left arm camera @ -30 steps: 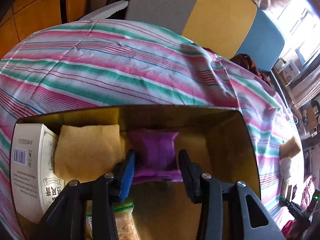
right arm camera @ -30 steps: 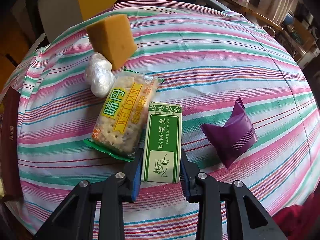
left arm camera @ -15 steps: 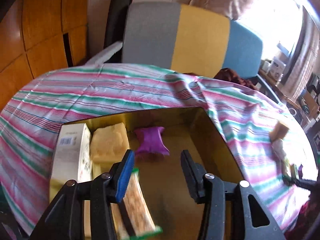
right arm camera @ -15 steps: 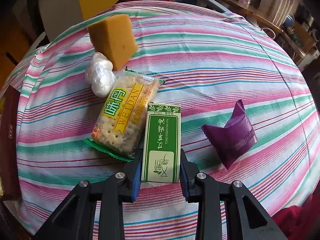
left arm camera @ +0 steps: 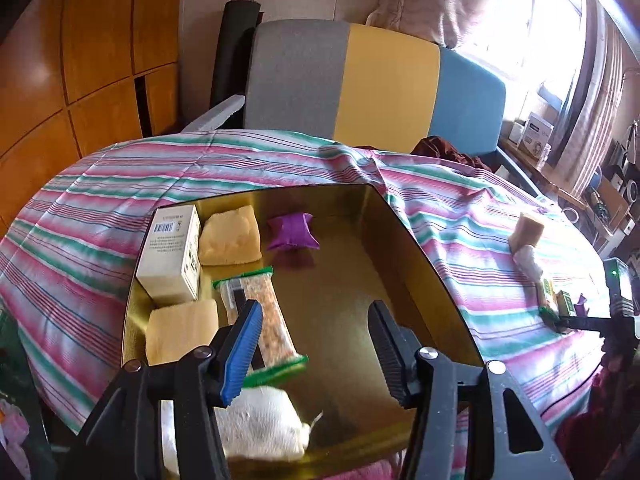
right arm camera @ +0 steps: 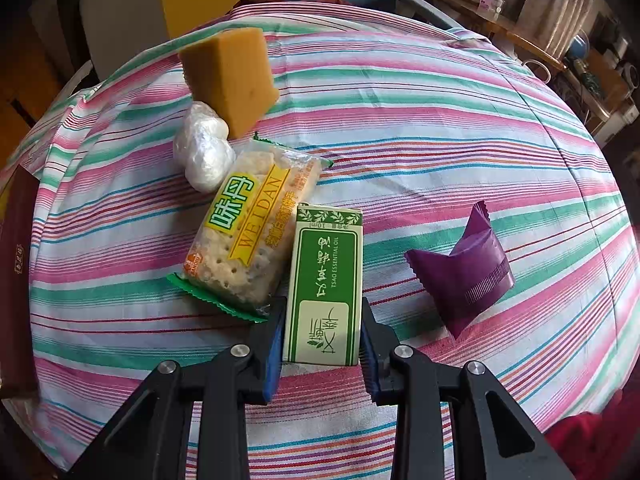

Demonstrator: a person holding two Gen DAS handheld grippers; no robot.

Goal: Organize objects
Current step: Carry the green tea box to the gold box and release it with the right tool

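Green box sits gripped, seemingly, between our right tongs for boxing, while our left tongs hang wide over the tin.

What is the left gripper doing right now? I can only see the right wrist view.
Observer: The left gripper is open and holds nothing. It hangs over the near end of a gold tray.
Operator: What's in that tray?
Observer: A white box, a back sponge, a front sponge, a cracker pack, a purple packet and a white bundle.
Operator: Is there room for my green box?
Observer: Probably. The tray floor on the side away from the white box is bare.
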